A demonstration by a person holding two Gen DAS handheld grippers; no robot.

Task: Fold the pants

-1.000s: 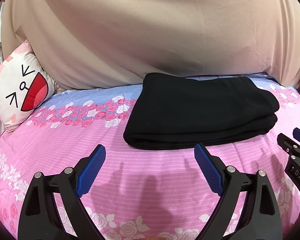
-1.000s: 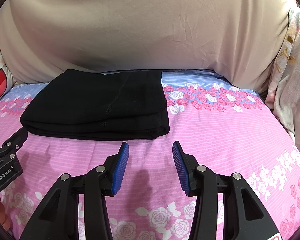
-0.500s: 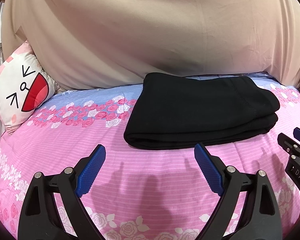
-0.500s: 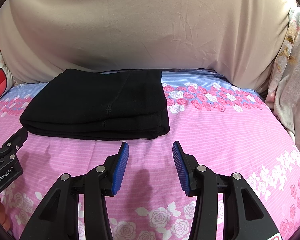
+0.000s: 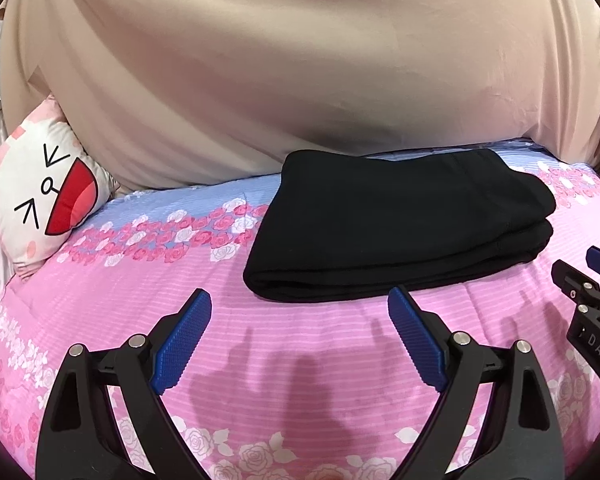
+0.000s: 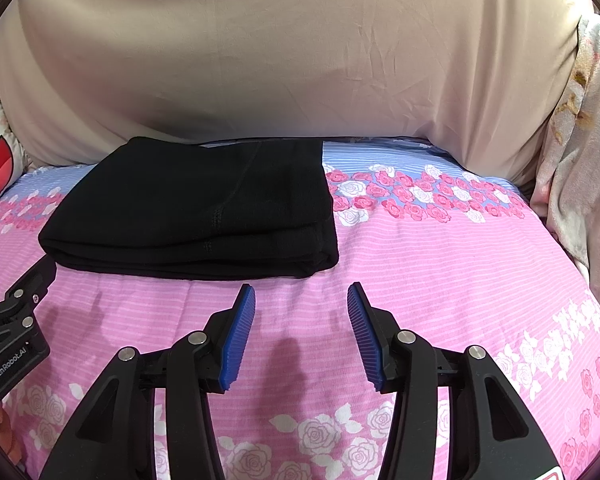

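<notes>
Since a second ago: almost nothing is shifting; I am only seeing the right tool [image 6: 301, 330] having just been opening its jaws a shade wider, with nothing between them. Pants and both hands are sitting where they were.

Pants: the black pants [image 5: 396, 224] are lying folded in a thick rectangular stack on the bed [image 5: 228, 332], near its far edge, close against the beige sheet [image 5: 300, 60] hanging behind. I am judging the folding to be finished or very nearly so.

Left tool: I am holding the left tool [image 5: 300, 344] spread wide over bare bedding, just short of the stack's near edge, pinching nothing.

Right tool: spread about halfway, hovering over the pink cover near the stack's right corner, also empty.

Risk, snagging: if I am pushing either tool forward from here, a finger could be catching the near folded edge and dragging the top layers open; the cause would be coming in too low.

Risk, uneven stack: the layers on the right side [image 6: 316, 240] are looking slightly stepped; tugging one layer alone could be skewing the whole stack.

Risk, soft bedding: pressing down could be rumpling the cover and tilting the stack.

Containers: I am seeing none; only a cartoon cushion [image 5: 40, 196] is resting at the left, apart from the pants.
</notes>
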